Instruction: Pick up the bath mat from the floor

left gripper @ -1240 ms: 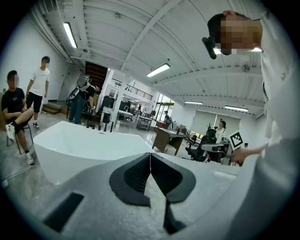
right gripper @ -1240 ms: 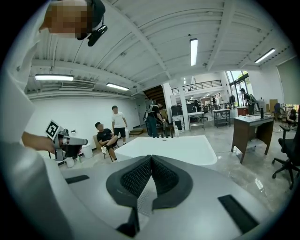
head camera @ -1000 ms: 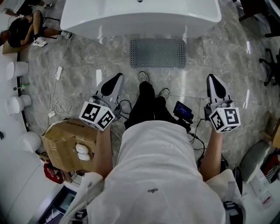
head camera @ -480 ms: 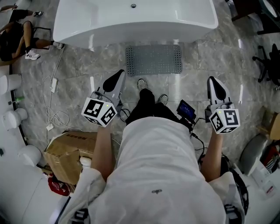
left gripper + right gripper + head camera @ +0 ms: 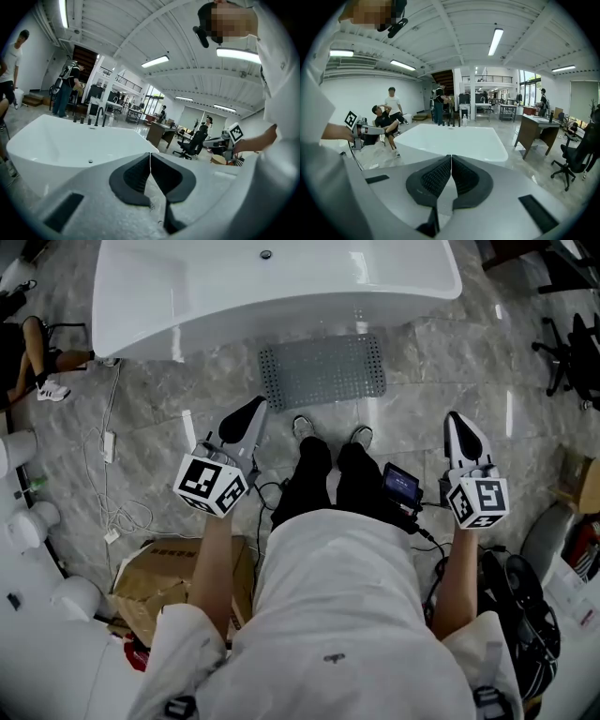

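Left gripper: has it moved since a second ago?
Yes. The left gripper has come forward, nearer the bath mat, leaving the cardboard box behind.

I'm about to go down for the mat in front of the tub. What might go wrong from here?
1. The left gripper and right gripper are both shut and empty; lowered like that, they would only push the bath mat.
2. The mat lies flat, its far edge close to the bathtub, so a gripper may knock the tub.
3. The shoes stand at its near edge; a step forward could pin it.
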A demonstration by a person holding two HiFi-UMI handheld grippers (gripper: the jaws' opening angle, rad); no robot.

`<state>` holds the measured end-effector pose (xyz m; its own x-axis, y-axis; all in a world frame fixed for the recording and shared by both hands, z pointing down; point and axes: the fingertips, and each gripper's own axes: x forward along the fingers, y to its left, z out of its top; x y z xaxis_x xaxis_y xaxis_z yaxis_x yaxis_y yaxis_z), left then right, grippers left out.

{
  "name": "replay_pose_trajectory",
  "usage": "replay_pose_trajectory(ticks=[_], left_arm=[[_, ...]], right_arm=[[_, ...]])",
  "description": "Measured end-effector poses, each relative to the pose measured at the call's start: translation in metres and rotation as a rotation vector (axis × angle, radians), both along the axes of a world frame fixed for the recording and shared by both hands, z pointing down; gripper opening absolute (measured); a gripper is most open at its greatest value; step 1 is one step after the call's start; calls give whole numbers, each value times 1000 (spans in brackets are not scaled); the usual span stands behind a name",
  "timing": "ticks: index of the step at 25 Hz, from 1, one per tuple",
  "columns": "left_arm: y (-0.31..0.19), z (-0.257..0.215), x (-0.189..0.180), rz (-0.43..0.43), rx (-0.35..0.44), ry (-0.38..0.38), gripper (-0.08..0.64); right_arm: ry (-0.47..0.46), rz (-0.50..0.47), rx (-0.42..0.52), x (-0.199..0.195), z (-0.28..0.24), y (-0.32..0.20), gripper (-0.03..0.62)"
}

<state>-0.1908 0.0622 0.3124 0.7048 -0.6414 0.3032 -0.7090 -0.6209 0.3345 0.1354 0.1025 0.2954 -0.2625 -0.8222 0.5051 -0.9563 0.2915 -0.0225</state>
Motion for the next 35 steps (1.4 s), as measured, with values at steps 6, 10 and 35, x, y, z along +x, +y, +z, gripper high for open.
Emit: replay_pose_trajectory(ticks=[6,10,35], left_arm=[[-1,48,-1,-10,-70,-3,14],[3,84,9,-17,-116,-33,14],[10,264,64,-259,-417,-92,15]], right_arm=[[83,-23,-57,13,35,-20,9],[90,-85,-112,18,76,-35,9],[22,-304,-377,66,290,-81,9]])
